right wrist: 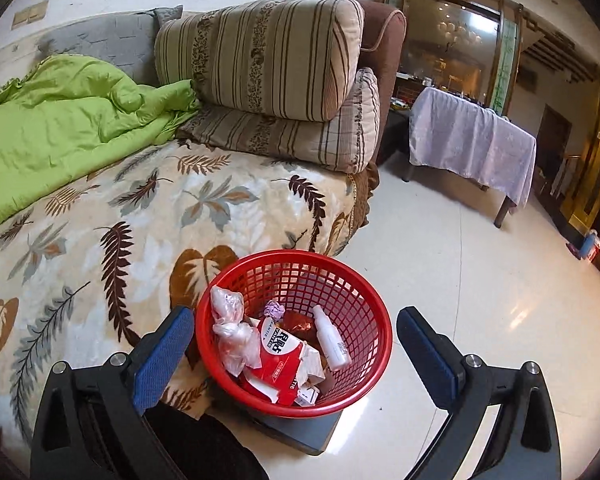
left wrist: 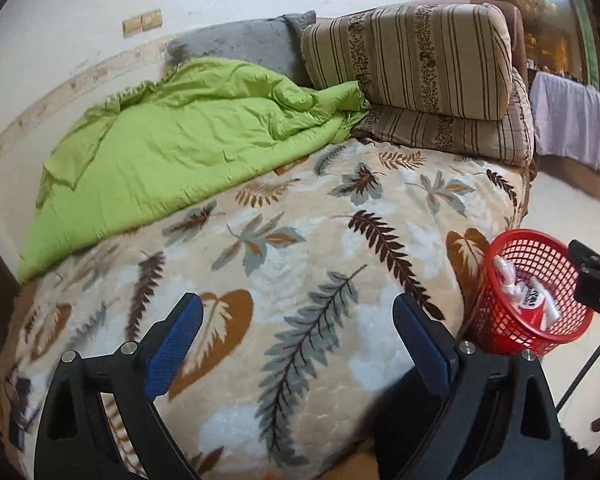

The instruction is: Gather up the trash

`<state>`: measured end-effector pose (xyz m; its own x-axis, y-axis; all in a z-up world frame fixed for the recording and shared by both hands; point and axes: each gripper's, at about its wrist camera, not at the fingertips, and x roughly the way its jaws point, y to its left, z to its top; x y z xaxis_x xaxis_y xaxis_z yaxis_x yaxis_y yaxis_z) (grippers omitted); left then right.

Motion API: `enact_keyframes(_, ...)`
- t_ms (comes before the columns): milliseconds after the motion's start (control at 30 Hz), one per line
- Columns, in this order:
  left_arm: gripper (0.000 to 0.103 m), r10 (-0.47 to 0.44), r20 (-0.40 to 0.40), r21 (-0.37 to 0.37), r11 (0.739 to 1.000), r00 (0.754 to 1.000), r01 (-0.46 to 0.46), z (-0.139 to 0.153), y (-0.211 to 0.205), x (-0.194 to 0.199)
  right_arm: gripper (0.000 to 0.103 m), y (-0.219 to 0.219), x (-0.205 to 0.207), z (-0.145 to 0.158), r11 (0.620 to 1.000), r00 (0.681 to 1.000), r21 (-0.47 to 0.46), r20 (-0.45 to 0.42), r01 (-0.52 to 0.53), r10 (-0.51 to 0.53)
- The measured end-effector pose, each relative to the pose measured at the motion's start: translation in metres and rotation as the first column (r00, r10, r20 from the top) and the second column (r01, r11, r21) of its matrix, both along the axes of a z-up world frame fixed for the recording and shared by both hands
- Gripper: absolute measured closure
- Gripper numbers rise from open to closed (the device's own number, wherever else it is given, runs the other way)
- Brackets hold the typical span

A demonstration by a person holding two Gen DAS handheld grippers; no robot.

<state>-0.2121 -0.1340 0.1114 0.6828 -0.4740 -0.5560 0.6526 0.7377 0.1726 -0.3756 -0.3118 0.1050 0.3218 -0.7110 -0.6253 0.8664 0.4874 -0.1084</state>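
A red mesh basket point(right wrist: 363, 304) stands on a grey block beside the bed, also in the left wrist view as the red basket point(left wrist: 503, 312). Inside lie a crumpled plastic bag point(right wrist: 230, 330), a red and white packet point(right wrist: 278, 360), a white bottle point(right wrist: 331, 338), a purple wad point(right wrist: 274, 309) and a brown wrapper point(right wrist: 300, 326). My right gripper point(right wrist: 296, 354) hovers open just above the basket with nothing between its fingers. My left gripper point(left wrist: 298, 336) is open over the leaf-patterned blanket point(left wrist: 300, 248), holding nothing.
A green quilt point(left wrist: 172, 152) lies bunched at the bed's far left. Two striped cushions point(right wrist: 268, 80) and a grey pillow point(right wrist: 108, 40) sit at the head. A cloth-covered table point(right wrist: 471, 140) stands across the glossy tiled floor point(right wrist: 479, 300).
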Motion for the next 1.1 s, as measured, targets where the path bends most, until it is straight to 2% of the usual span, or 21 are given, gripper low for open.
enact_keyframes(67,0.008,0.009,-0.006,-0.008,1.000,1.000,-0.009,-0.002,0.001,0.001,0.000,0.002,0.001,0.000,1.000,1.000,-0.002,-0.007,-0.003,0.003)
enact_keyframes(400,0.008,-0.016,-0.009,0.056,0.998,1.000,0.016,-0.015,-0.011,-0.009,0.000,0.000,0.001,-0.003,1.000,1.000,0.016,-0.019,-0.003,0.003)
enact_keyframes(700,0.008,-0.035,0.019,0.084,0.996,0.999,0.033,-0.018,-0.015,-0.018,0.000,0.000,0.003,-0.006,1.000,1.000,0.020,-0.017,-0.016,0.016)
enact_keyframes(1100,0.008,-0.022,0.031,0.064,0.998,0.999,0.020,-0.013,-0.009,-0.019,0.000,0.000,0.005,-0.005,1.000,0.999,0.015,-0.019,-0.026,0.026)
